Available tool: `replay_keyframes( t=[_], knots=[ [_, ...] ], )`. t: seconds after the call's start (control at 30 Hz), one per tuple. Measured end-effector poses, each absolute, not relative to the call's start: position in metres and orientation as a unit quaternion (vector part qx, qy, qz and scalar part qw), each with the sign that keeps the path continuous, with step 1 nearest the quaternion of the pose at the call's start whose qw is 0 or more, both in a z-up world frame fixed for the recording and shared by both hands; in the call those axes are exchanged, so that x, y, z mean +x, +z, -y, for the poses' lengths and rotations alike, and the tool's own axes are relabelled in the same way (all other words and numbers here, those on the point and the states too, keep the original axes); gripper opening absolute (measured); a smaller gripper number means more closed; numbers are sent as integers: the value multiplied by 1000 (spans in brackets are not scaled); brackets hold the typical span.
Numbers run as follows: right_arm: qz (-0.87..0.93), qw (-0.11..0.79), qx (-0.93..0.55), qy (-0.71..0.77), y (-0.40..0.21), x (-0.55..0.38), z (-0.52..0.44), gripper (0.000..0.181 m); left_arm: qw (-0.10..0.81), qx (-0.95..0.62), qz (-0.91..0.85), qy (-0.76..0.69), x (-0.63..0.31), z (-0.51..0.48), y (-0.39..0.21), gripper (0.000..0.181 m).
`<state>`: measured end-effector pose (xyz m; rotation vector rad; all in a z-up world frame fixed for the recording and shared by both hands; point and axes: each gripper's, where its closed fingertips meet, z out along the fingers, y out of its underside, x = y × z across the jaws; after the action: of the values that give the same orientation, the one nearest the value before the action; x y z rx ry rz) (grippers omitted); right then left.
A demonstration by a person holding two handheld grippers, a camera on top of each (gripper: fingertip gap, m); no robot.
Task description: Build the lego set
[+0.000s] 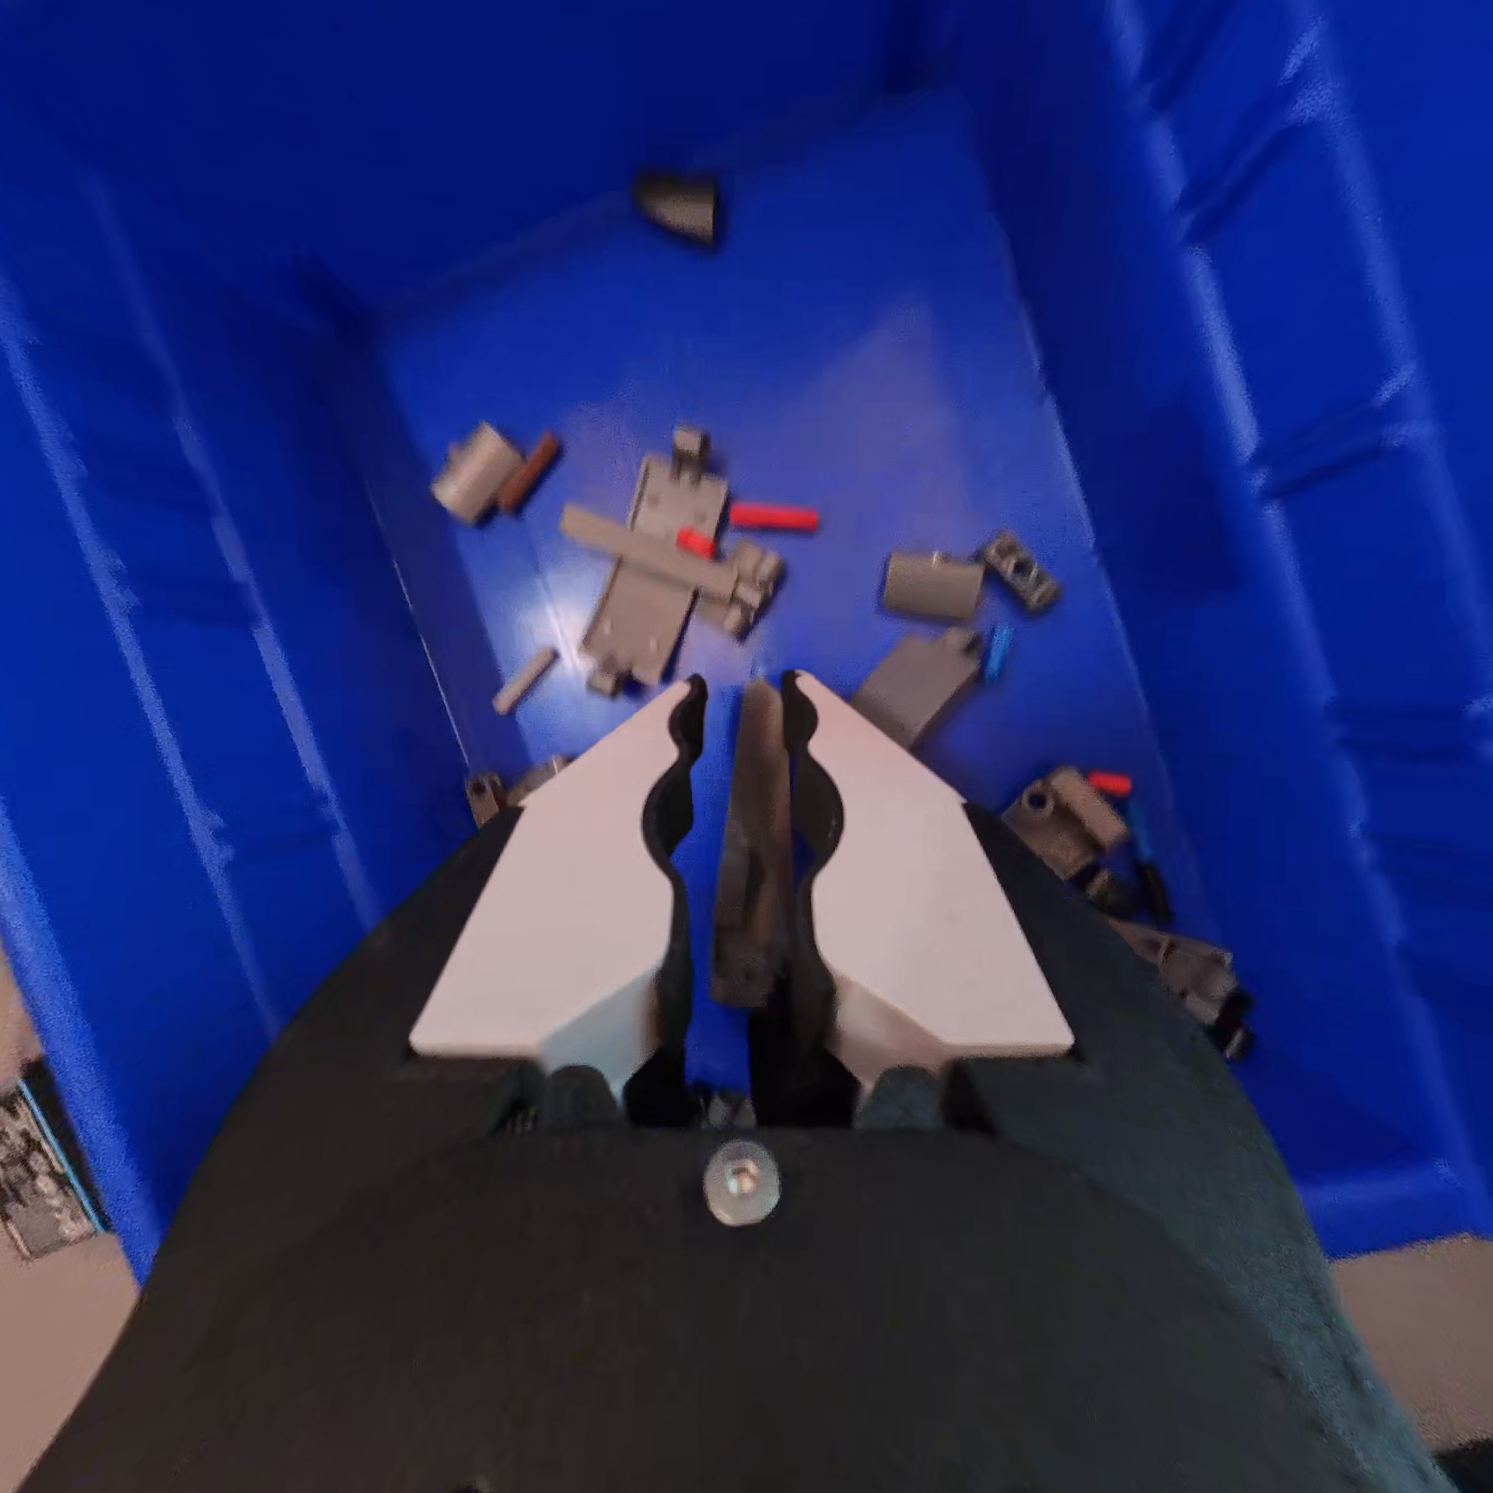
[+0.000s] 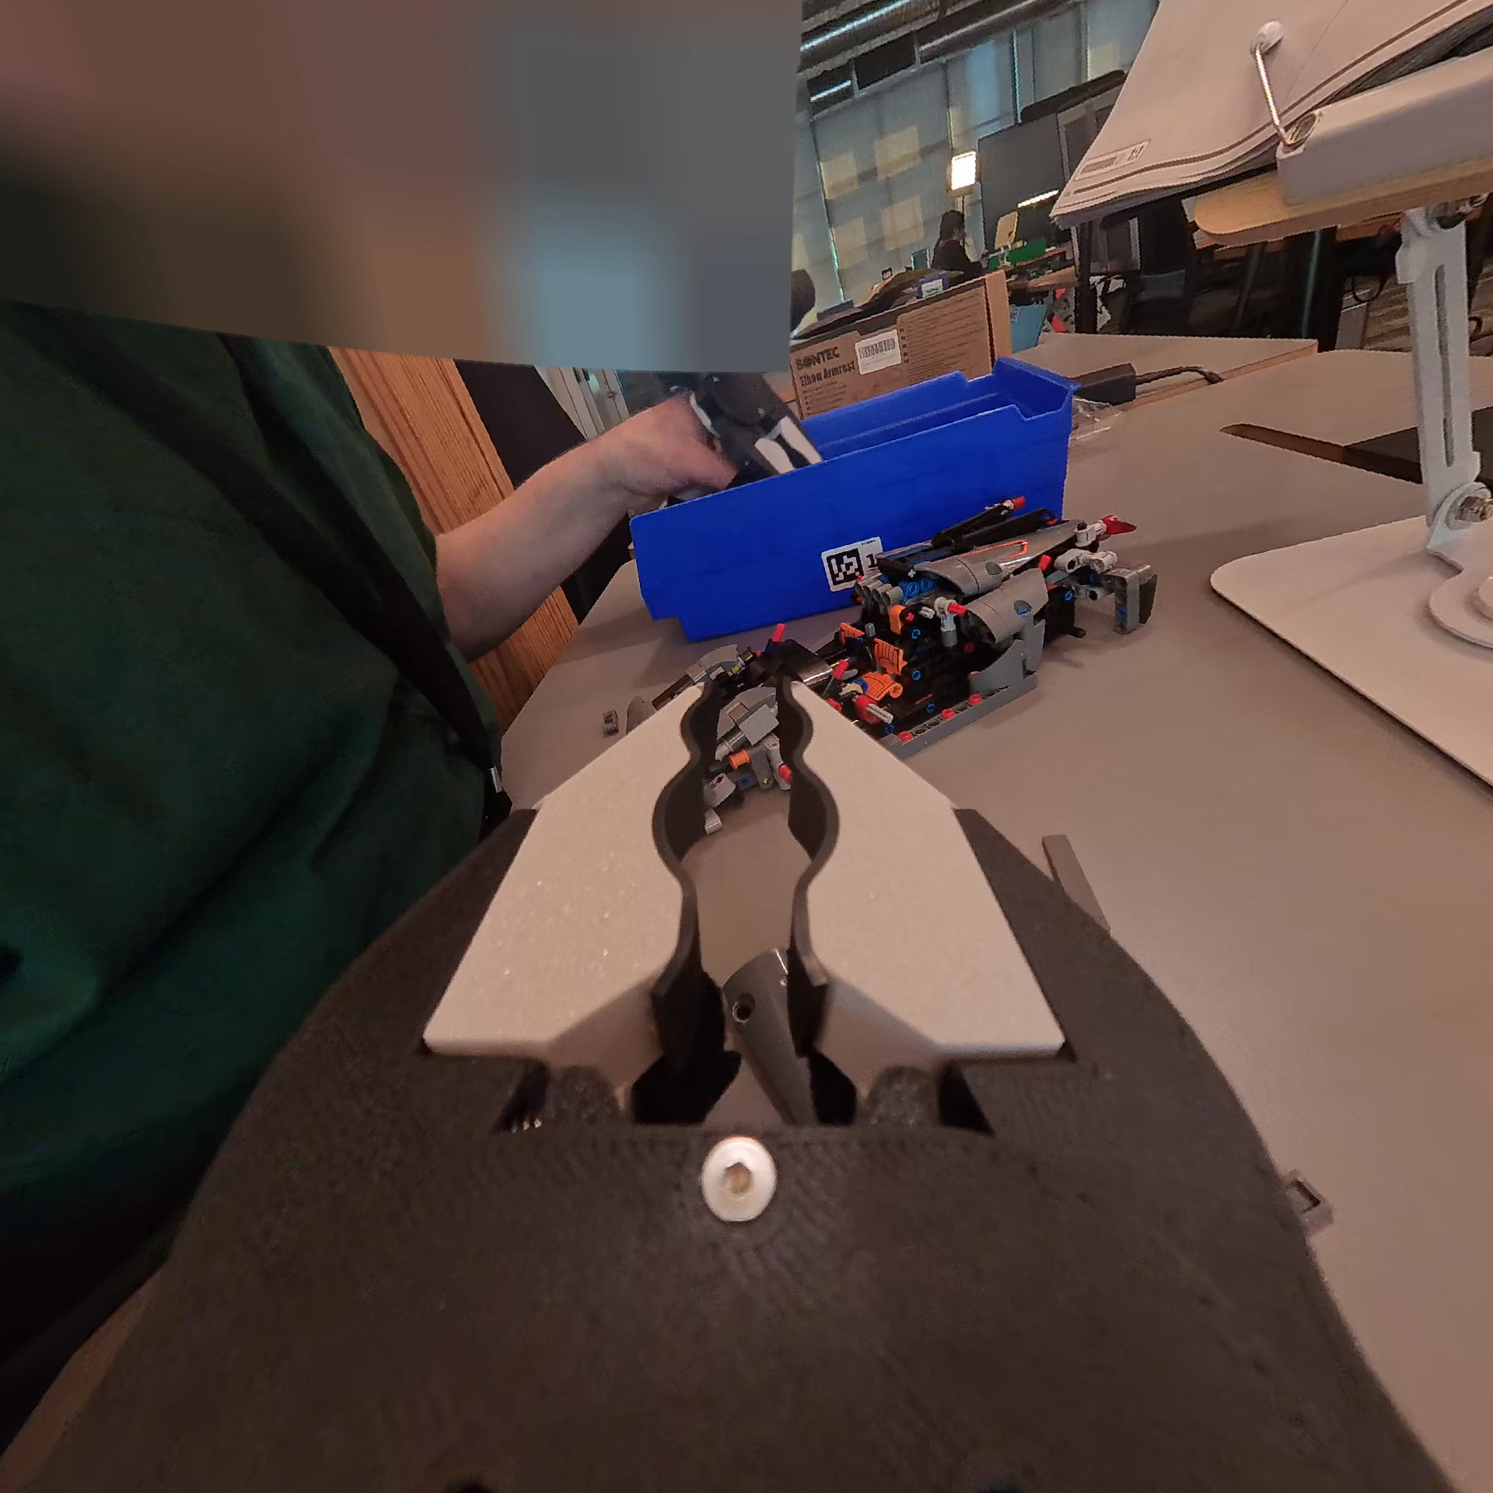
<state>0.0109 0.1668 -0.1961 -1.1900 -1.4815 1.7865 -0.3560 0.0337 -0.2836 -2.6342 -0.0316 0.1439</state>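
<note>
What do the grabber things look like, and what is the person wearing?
Both grabbers match. The left gripper and right gripper each have a wide black body, rough like printed plastic, with one silver screw in the middle. Two pale pointed fingers stick forward, with wavy black inner edges. The person wears a dark green top.

Left claw (image 1: 743, 687) and right claw (image 2: 743, 695), jaws narrowly parted.

The grey table (image 2: 1212, 848) carries a blue bin (image 2: 848, 517), lego model (image 2: 969, 622) and white stand base (image 2: 1333, 590).
</note>
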Motion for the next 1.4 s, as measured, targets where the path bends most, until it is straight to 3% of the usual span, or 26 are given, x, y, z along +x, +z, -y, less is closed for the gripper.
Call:
replay_keyframes(
  t=[0.03,0.2,0.33,0.63,0.8,0.93,1.4],
  knots=[
    [547,263,-440,661,-196,11,-167,12,259,-964,8,57,-356,-45,-278,22],
    [549,264,-438,661,-196,11,-166,12,311,-949,-22,42,-356,-113,-265,42],
    [547,262,-435,665,-195,12,-165,12,275,-960,-16,40,-375,-140,-291,49],
    [550,258,-431,667,-195,12,-163,12,270,-962,-15,27,-378,-159,-304,23],
    [550,258,-431,667,-195,12,-163,12,262,-964,-27,35,-376,-152,-302,21],
    [550,259,-431,667,-194,12,-163,12,295,-955,-20,34,-371,-139,-271,21],
    [562,300,-416,649,-177,13,-157,18,553,-829,20,-81,-319,-48,-122,20]
  ],
)
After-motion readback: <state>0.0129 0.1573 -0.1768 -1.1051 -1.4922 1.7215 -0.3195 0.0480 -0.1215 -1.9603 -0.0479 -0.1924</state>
